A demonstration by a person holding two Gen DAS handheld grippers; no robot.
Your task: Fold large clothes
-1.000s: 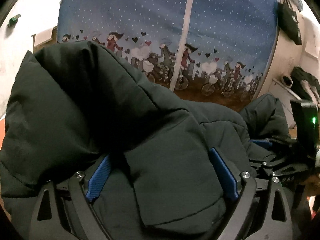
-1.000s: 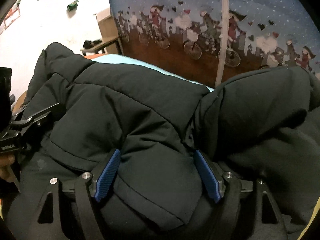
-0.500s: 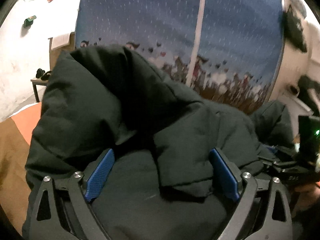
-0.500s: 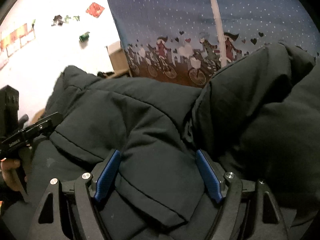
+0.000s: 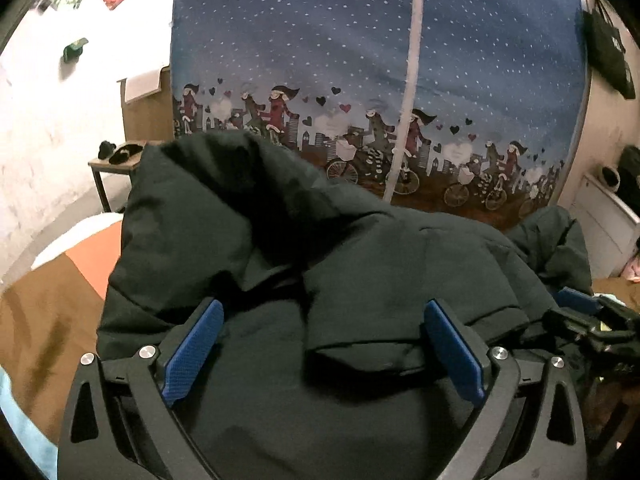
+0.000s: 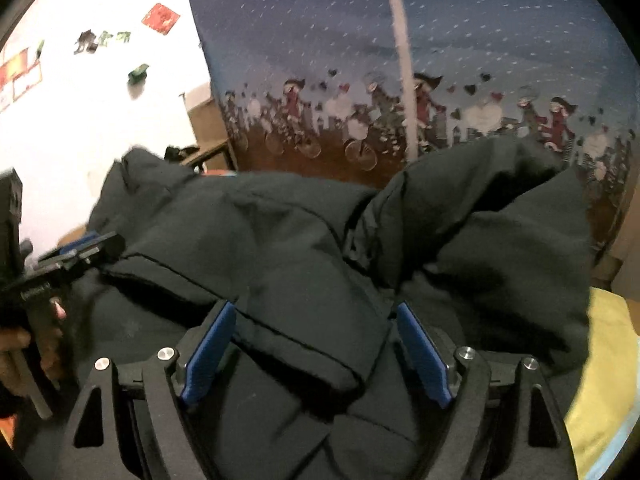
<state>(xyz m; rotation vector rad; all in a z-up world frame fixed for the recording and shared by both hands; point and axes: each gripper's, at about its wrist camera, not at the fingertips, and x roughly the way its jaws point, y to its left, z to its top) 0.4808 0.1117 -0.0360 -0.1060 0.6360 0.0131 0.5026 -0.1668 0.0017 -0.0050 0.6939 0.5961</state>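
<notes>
Black padded jacket [image 5: 360,264], lower edge cut off

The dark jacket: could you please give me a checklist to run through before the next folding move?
1. Left gripper jaws wide, jacket fabric loosely between its pads: ok.
2. Right gripper jaws opening, a jacket fold filling the gap; fully released: cannot tell.
3. Jacket lying flat for folding: not ok, it is bunched up.
4. Sleeves located and tucked in: cannot tell.
5. The two grippers apart from each other: ok.
</notes>
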